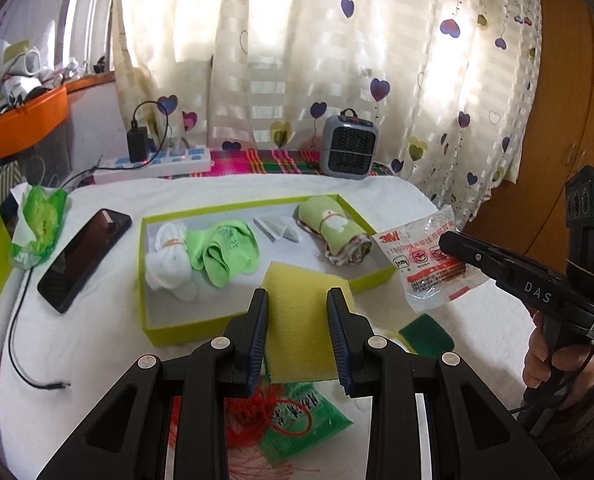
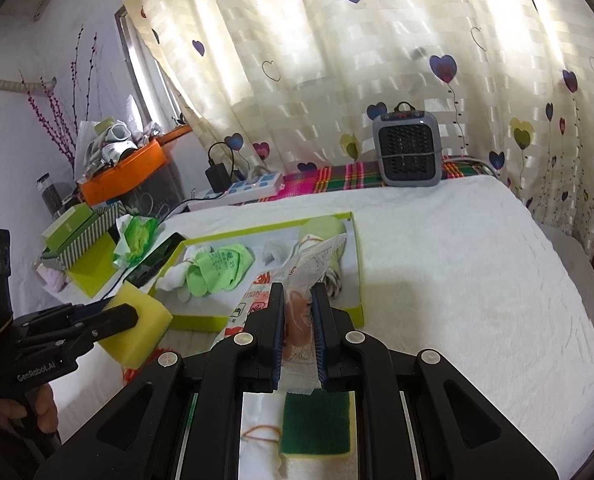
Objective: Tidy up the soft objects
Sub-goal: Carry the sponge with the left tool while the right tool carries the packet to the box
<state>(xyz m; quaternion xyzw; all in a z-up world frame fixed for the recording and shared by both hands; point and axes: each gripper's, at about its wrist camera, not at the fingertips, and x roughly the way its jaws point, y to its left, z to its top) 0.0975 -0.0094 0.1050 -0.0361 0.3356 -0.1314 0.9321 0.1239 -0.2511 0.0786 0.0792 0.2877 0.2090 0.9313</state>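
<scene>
I have the yellow sponge clamped between the pads of my left gripper, lifted off the white cloth and hanging just at the near edge of the lime-green box. My right gripper is nearly closed on a clear 3M earplug packet, held in the air by the box's right end. So I judge I am midway through loading: both items are picked and neither is in the box yet.

The next move, as I see it, is to carry the sponge forward over the near wall and lower it onto the bare floor in the middle of the box, then let the pads apart. The foam is squeezed, so it should spring back when released; I should set it low before letting go. The packet is light and crinkly and could catch on the rim, so it needs a clear drop beside the roll.

Inside the box, from left: a white sock bundle tied with a band, green socks touching it, a small white folded piece, and a rolled green towel at the right end.

Outside, a green scouring pad and a green sachet with red cord lie on the cloth beneath my grippers, still to be stowed. A phone lies left of the box.
</scene>
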